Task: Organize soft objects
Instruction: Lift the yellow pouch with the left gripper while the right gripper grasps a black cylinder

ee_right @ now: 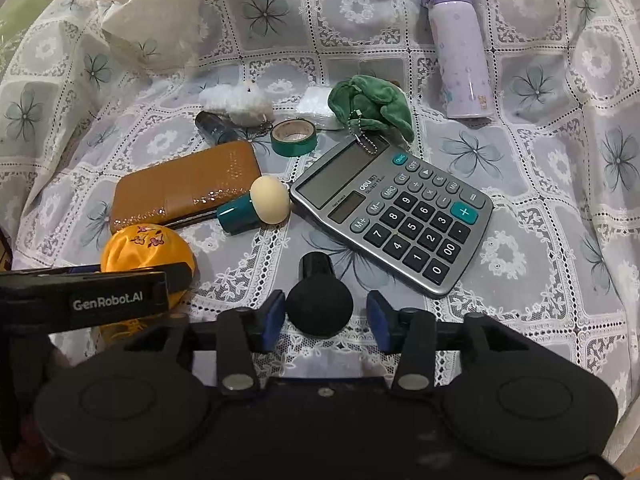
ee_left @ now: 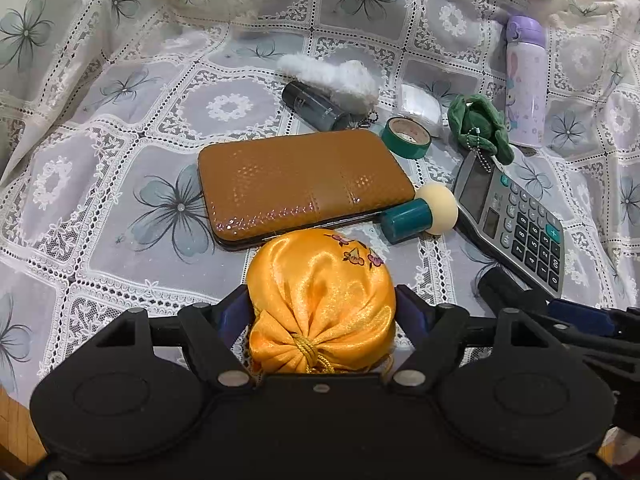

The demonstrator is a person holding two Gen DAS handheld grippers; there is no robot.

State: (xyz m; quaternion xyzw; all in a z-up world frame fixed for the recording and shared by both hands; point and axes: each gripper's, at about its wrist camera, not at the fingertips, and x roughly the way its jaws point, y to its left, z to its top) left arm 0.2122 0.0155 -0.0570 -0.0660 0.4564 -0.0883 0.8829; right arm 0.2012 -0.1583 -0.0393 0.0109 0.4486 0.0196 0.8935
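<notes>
My left hand-held gripper (ee_left: pixel 322 312) is clamped on a yellow satin pouch (ee_left: pixel 320 292) resting on the lace-covered tabletop (ee_left: pixel 120 184), just in front of a brown case (ee_left: pixel 300 180). My right hand-held gripper (ee_right: pixel 326 318) stands apart around a black sponge puff (ee_right: pixel 320 306), its pads not touching, beside a calculator (ee_right: pixel 396 216).

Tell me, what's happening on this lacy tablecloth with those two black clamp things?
A person is sorting soft items with two handheld grippers. The left gripper is closed around a yellow satin pouch in front of a brown wallet. The right gripper has a black sponge puff between its jaws, with gaps on both sides, beside a calculator. Two plush keychains lie further back, untouched.
</notes>
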